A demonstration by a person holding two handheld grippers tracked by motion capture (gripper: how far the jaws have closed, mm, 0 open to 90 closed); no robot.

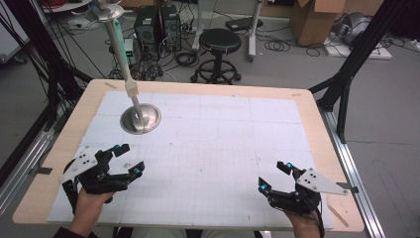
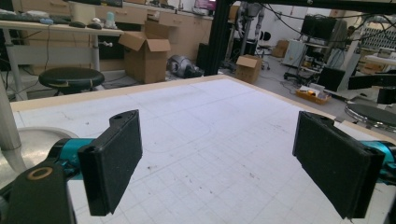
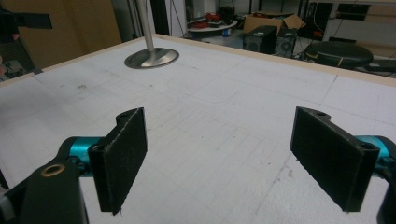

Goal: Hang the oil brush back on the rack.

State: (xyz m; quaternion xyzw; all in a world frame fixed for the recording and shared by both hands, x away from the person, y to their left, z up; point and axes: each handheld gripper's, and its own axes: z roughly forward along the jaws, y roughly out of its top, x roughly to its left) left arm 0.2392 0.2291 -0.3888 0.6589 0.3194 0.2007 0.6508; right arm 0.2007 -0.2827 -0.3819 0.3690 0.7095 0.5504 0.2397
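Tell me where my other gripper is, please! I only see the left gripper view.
Observer: The right gripper sits low over the white mat near its front right corner, jaws open and empty.
Operator: What's the shiny thing at my left edge?
Observer: It's the round base of a metal stand. From the high view, the stand's pole rises tall and ends in a smaller metal disc.
Operator: Is my gripper touching it?
Observer: No. The left gripper is on the person's side of the base, with bare mat between them.
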